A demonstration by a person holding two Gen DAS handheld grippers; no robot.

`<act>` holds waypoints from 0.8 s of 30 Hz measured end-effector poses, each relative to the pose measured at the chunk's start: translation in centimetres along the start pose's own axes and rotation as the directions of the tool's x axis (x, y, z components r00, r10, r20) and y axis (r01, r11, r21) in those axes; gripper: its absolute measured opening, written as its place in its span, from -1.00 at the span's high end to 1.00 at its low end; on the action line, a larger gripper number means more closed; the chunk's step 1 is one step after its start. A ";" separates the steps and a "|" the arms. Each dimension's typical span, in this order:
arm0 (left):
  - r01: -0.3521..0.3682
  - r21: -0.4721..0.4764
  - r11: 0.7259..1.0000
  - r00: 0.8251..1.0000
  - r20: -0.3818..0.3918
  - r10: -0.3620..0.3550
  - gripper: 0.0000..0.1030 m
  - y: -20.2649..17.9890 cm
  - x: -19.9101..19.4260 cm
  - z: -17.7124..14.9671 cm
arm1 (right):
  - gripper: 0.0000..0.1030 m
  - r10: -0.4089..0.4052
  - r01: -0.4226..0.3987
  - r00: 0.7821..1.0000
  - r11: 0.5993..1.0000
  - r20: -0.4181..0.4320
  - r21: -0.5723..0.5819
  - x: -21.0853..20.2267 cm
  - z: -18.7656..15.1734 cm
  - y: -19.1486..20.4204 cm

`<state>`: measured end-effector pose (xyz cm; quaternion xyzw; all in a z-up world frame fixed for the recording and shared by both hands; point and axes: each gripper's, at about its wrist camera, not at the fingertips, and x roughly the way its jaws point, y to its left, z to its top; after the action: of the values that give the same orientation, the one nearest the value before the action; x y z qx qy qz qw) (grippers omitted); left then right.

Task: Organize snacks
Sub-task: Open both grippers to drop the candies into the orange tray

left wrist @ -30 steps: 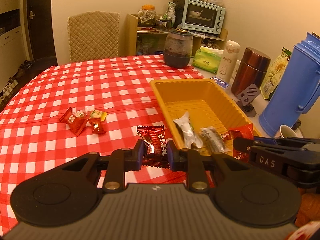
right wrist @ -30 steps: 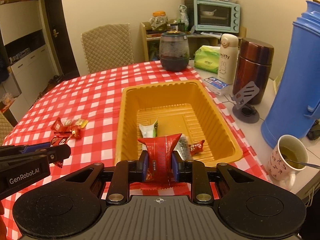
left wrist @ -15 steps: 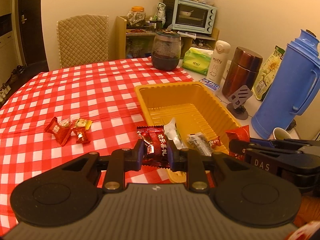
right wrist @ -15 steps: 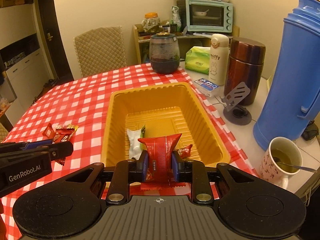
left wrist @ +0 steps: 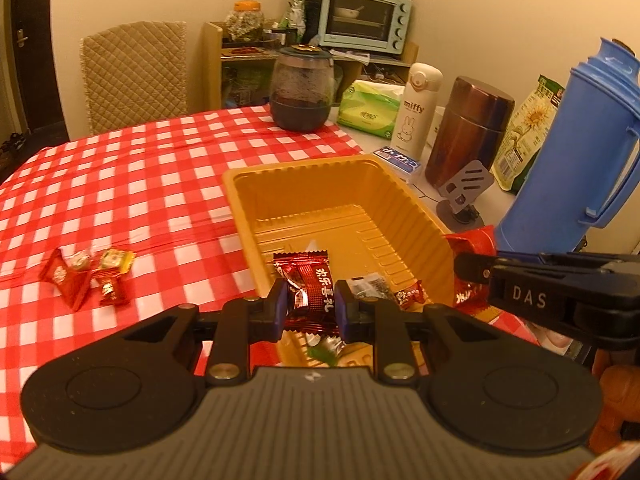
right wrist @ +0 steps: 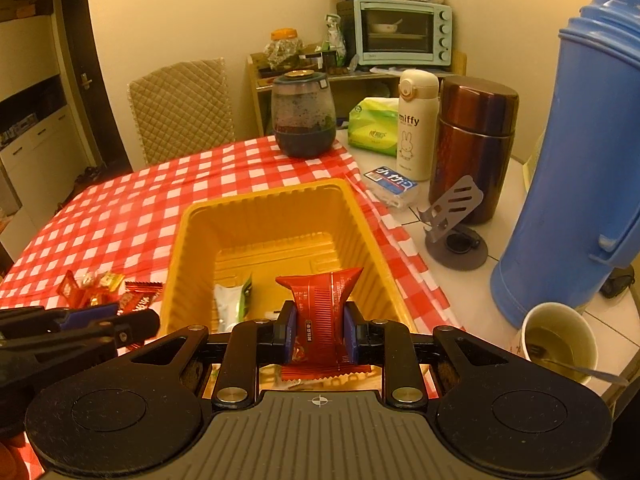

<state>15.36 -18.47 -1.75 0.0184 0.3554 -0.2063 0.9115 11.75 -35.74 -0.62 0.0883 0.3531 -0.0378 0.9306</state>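
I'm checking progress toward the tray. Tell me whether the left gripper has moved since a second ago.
Yes. The left gripper, shut on a dark red candy, has moved right: the candy was over the checked cloth beside the yellow tray and now hangs over its near corner.

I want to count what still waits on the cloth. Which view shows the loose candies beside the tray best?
The left wrist view: the loose candies lie unobstructed on the checked cloth, left of the yellow tray. In the right wrist view the same candies sit near the left edge, partly hidden behind the left gripper.
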 end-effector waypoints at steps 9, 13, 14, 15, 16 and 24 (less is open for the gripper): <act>0.016 0.015 1.000 1.000 -0.021 -0.016 0.57 -0.6 2.6 0.5 | 0.52 -0.002 0.002 1.000 1.000 -0.017 0.007 1.8 0.4 -0.9; 0.030 0.016 0.999 0.999 -0.018 -0.029 0.56 -0.7 3.1 0.6 | 0.52 -0.006 0.006 1.000 1.000 -0.023 0.011 2.3 0.4 -1.1; 0.030 0.016 0.999 0.999 -0.019 -0.030 0.56 -0.8 3.2 0.7 | 0.52 -0.008 0.008 1.000 1.000 -0.023 0.012 2.4 0.5 -1.1; 0.029 0.015 0.999 0.999 -0.018 -0.028 0.45 -0.8 3.3 0.7 | 0.52 -0.008 0.008 1.000 1.000 -0.023 0.013 2.4 0.5 -1.1; 0.029 0.015 0.999 0.999 -0.020 -0.029 0.34 -0.8 3.4 0.8 | 0.52 -0.007 0.007 1.000 1.000 -0.023 0.015 2.4 0.5 -1.1; -0.002 0.021 1.000 1.000 -0.023 0.003 0.15 0.5 2.6 -0.1 | 0.52 -0.002 0.003 1.000 1.000 -0.025 0.010 2.5 0.5 -0.9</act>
<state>17.18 -18.92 -3.55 0.0308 0.3637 -0.2086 0.9073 13.84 -36.71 -1.99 0.0929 0.3646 -0.0396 0.9257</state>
